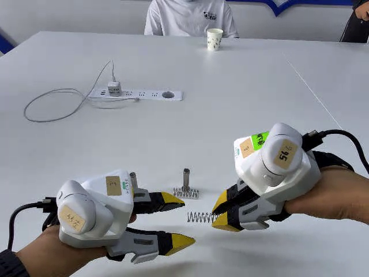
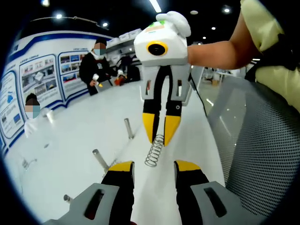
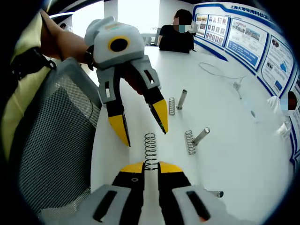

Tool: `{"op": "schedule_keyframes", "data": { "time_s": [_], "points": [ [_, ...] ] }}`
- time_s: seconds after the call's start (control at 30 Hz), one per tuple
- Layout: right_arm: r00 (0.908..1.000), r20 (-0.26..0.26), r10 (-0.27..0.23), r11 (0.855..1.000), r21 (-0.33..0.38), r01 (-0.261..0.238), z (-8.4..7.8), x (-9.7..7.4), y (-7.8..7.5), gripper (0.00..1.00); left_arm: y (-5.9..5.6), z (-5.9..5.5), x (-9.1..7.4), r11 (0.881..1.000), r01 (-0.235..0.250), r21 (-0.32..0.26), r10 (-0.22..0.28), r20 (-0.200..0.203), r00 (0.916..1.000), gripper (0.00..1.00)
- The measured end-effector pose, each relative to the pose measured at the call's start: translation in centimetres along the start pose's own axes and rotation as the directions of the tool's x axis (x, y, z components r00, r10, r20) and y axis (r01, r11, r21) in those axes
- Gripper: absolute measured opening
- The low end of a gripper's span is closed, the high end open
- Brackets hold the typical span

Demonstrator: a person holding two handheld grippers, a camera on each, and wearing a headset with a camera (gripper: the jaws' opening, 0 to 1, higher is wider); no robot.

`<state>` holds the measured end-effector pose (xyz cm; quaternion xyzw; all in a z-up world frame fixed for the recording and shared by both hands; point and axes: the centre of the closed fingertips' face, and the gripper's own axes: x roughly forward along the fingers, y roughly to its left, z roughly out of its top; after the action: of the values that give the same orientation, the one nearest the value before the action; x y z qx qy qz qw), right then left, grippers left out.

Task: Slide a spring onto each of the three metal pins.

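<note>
My right gripper (image 1: 219, 212) (image 3: 151, 168) is shut on one end of a loose spring (image 1: 199, 217) (image 3: 150, 147), which lies low over the white table (image 1: 242, 98). Facing it, my left gripper (image 1: 180, 220) (image 2: 154, 165) is open, with the spring's free end (image 2: 153, 152) just ahead of its jaws. An upright metal pin (image 1: 186, 178) (image 3: 181, 99) stands behind, with a second spring (image 1: 186, 193) (image 3: 171, 106) lying beside it. Another pin (image 3: 201, 136) has a spring (image 3: 189, 141) next to it. A third pin (image 3: 213, 193) sits near the right gripper view's bottom edge.
A white power strip (image 1: 135, 93) with a plugged charger and looping cable (image 1: 52, 107) lies at mid left. A paper cup (image 1: 214, 38) stands at the far edge in front of a seated person (image 1: 190, 14). A mesh chair (image 2: 262, 140) is beside me.
</note>
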<state>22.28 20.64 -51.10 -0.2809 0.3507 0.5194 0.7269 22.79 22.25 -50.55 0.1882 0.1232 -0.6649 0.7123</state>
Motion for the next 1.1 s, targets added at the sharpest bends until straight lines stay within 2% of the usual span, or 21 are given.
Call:
{"op": "schedule_keyframes", "data": {
  "time_s": [0.4, 0.67, 1.1],
  "points": [
    [0.9994, -0.015, 0.032, 0.999, -0.029, -0.033, 0.5, 0.3, 0.9, 0.12, -0.6, 0.0, 0.3, 0.998, 0.020, 0.061, -0.020, 0.003, 0.9998, 0.13],
    [0.9994, -0.008, 0.034, 0.999, -0.028, -0.034, 1.1, -0.3, 1.1, 0.12, -0.7, -0.3, 0.4, 0.997, 0.025, 0.069, -0.025, -0.005, 0.9997, 0.12],
    [0.9979, 0.062, 0.017, 0.998, -0.062, -0.014, 4.1, -1.3, 1.3, 0.11, -0.8, -0.2, 0.6, 0.998, 0.030, 0.060, -0.030, 0.001, 0.9995, 0.11]
  ]
}}
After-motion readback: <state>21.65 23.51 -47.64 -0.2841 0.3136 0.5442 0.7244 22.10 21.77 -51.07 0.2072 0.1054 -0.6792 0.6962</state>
